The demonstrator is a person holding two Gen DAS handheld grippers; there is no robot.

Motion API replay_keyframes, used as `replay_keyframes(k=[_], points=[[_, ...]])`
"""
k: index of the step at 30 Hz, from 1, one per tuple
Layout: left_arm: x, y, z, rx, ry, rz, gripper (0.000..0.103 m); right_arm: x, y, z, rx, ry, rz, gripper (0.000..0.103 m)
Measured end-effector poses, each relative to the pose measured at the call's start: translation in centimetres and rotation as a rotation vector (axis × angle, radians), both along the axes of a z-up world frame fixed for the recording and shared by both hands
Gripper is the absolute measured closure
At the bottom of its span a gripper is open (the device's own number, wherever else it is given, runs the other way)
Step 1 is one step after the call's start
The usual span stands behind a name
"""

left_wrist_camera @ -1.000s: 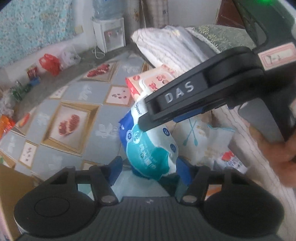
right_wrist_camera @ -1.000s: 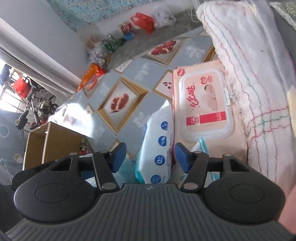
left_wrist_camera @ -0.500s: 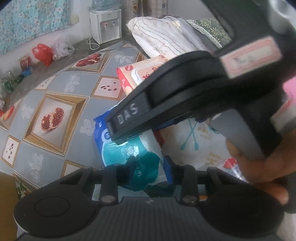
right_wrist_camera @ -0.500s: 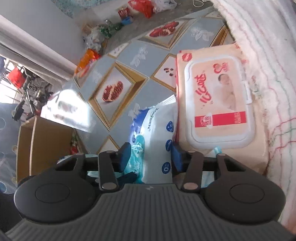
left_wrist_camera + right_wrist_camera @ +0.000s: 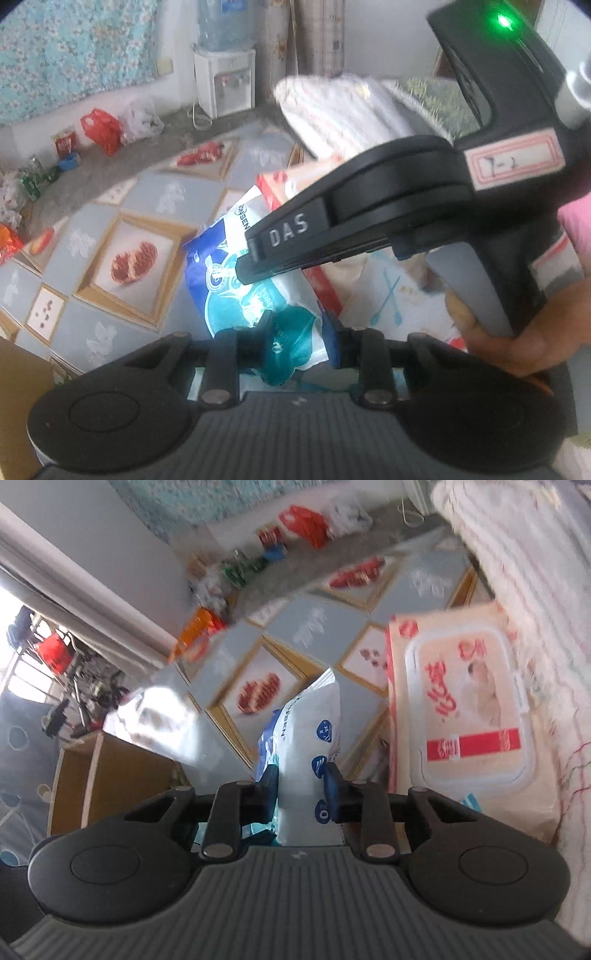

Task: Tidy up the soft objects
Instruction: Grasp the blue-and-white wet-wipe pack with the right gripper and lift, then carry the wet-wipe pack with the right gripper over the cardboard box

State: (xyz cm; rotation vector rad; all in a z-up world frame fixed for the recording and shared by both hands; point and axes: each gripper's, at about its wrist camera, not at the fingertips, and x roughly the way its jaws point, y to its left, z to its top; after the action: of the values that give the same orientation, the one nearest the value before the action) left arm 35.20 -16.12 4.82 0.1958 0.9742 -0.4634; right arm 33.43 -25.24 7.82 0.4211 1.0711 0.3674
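We see both tongs on one blue-and-white soft pack (image 5: 258,291). The left tongs (image 5: 297,332) are closing, their blue pads pressing the pack's teal end. The right tongs (image 5: 300,788) are closing too, pinching the pack's white edge between their pads. The pack sits tilted above the floor mat (image 5: 92,236) with fruit pictures, just beside a pink wipes pack (image 5: 469,716). The wipes pack touches a white striped blanket (image 5: 532,583) on its far side. From the left view, the right tongs cross over the pack, held by a hand (image 5: 506,343).
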Motion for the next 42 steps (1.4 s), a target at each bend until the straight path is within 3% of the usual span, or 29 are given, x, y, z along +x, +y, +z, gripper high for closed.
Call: replay_keyframes(k=[8, 13, 17, 19, 23, 27, 29, 31, 33, 36, 39, 40, 42], points=[[-5.4, 0.1, 6.9, -0.062, -0.152, -0.032, 0.075, -5.7, -1.8, 8.3, 0.038, -0.172, -0.011, 0.079], [-12.0, 0.0, 11.4, -0.116, -0.253, -0.066, 0.075, -12.5, -3.0, 13.3, 0.073, -0.292, -0.011, 0.079], [-17.9, 0.3, 13.0, -0.183, -0.281, -0.075, 0.079, -19.1, -4.0, 14.4, 0.148, -0.337, -0.018, 0.079], [-21.2, 1.0, 12.9, -0.215, -0.296, -0.068, 0.091, -22.6, -4.2, 13.6, 0.206, -0.333, -0.023, 0.079], [-26.2, 2.7, 9.5, -0.257, -0.205, -0.066, 0.090, -29.2, -4.7, 8.3, 0.359, -0.282, -0.057, 0.079], [-29.3, 4.2, 1.6, -0.228, -0.098, -0.026, 0.086, -33.5, -5.1, -1.8, 0.492, -0.119, -0.137, 0.079], [-30.6, 5.4, -2.0, -0.225, -0.050, 0.003, 0.084, -34.8, -4.9, -6.9, 0.488, -0.017, -0.186, 0.079], [-31.9, 6.6, -4.9, -0.219, -0.018, 0.020, 0.081, -36.1, -4.7, -10.1, 0.491, 0.014, -0.209, 0.079], [-33.0, 7.8, -6.4, -0.206, -0.016, 0.038, 0.076, -37.0, -5.2, -10.5, 0.523, 0.010, -0.212, 0.079], [-34.0, 9.2, -7.0, -0.218, -0.045, 0.071, 0.056, -37.6, -5.3, -9.4, 0.450, -0.043, -0.199, 0.079], [-35.0, 9.6, -6.8, -0.190, -0.133, 0.069, 0.050, -37.6, -5.4, -9.1, 0.434, -0.040, -0.183, 0.077], [-35.1, 9.5, -6.4, -0.185, -0.147, 0.071, 0.043, -37.6, -5.2, -8.8, 0.419, -0.047, -0.175, 0.077], [-35.1, 9.6, -6.4, -0.192, -0.147, 0.068, 0.041, -37.2, -5.3, -8.6, 0.391, -0.063, -0.166, 0.074]])
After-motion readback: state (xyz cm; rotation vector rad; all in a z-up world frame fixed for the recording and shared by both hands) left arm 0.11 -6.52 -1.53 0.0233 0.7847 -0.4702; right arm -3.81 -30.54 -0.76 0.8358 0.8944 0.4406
